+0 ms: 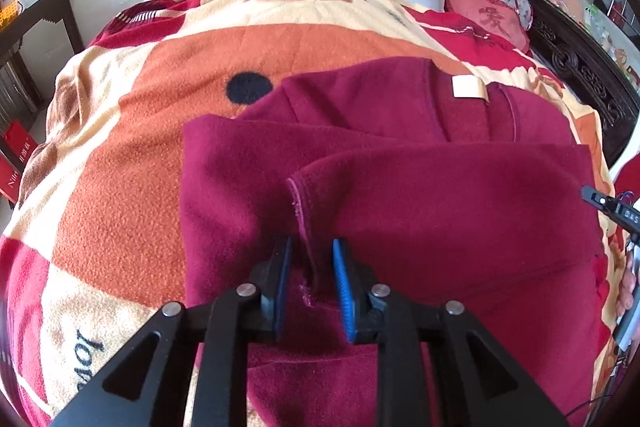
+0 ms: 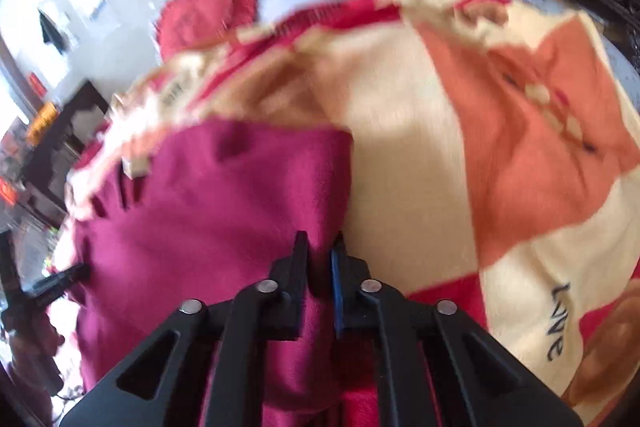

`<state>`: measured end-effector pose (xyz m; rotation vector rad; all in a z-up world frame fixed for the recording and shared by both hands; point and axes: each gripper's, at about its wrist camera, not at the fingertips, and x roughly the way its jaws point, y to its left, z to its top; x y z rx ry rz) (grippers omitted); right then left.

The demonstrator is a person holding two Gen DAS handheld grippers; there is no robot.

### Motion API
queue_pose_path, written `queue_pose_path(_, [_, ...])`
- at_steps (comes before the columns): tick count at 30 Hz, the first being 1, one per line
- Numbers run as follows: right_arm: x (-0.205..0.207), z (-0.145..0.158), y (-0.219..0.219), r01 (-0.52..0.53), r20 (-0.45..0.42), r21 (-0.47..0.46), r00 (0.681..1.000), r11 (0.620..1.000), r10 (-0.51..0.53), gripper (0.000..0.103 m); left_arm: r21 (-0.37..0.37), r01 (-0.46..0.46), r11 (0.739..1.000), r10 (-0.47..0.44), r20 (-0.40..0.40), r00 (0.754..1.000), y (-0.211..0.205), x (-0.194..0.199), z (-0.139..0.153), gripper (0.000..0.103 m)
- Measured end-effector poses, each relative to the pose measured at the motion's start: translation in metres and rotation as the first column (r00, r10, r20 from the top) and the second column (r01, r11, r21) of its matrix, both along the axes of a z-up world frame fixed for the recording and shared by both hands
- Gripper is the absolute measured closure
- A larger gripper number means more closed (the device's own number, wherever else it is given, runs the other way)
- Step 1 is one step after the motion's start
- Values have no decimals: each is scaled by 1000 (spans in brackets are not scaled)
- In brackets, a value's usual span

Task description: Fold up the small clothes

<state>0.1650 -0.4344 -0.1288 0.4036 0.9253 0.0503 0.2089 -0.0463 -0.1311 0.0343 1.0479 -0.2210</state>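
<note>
Left hand-held gripper straddles a hem ridge of the maroon top on the bed, not clenched; right one pinches its edge. Close left first, then lift both evenly.

The maroon garment is showing a matt, napped fleece with a smooth cream label. The blanket is looking fuzzy and pilled. The left gripper is showing matt black plastic, ribbed blue pads and shiny metal pins.
</note>
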Motion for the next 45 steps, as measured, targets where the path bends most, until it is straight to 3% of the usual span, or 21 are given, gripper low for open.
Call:
queue_pose_path(4, [-34, 30, 2, 27, 76, -40, 997, 999, -23, 102, -24, -4, 1000, 3, -7, 1000, 3, 2, 1, 81])
queue_pose_path(6, [-45, 35, 15, -34, 92, -40, 995, 999, 37, 102, -26, -5, 1000, 5, -9, 1000, 4, 3, 0, 81])
queue_pose_path(9, [-45, 4, 43, -130, -33, -130, 991, 983, 126, 103, -22, -10, 1000, 10, -7, 1000, 3, 3, -1, 79])
queue_pose_path(11, [-46, -5, 46, -124, -28, -172, 992, 977, 120, 103, -24, -13, 1000, 12, -17, 1000, 4, 1, 2, 75])
queue_pose_path(15, [-56, 29, 44, -76, 15, -111, 997, 991, 78, 101, -28, -36, 999, 36, 0, 999, 18, -15, 23, 48])
queue_pose_path(19, [-76, 52, 54, -132, 46, -25, 990, 991, 133, 89, -8, -58, 998, 58, 30, 998, 40, -41, 46, 40])
queue_pose_path(25, [-114, 42, 70, -163, -38, 0, 986, 987, 163, 88, 9, -45, 999, 45, 8, 999, 61, -88, 59, 35])
queue_pose_path(32, [-168, 32, 75, -169, -91, 11, 981, 986, 169, 85, 55, -28, 998, 28, 9, 1000, 72, -145, 54, 33])
queue_pose_path(45, [-243, 27, 75, -149, -129, -42, 981, 988, 143, 81, 40, 20, 999, -21, 15, 1000, 61, -190, 43, 32])
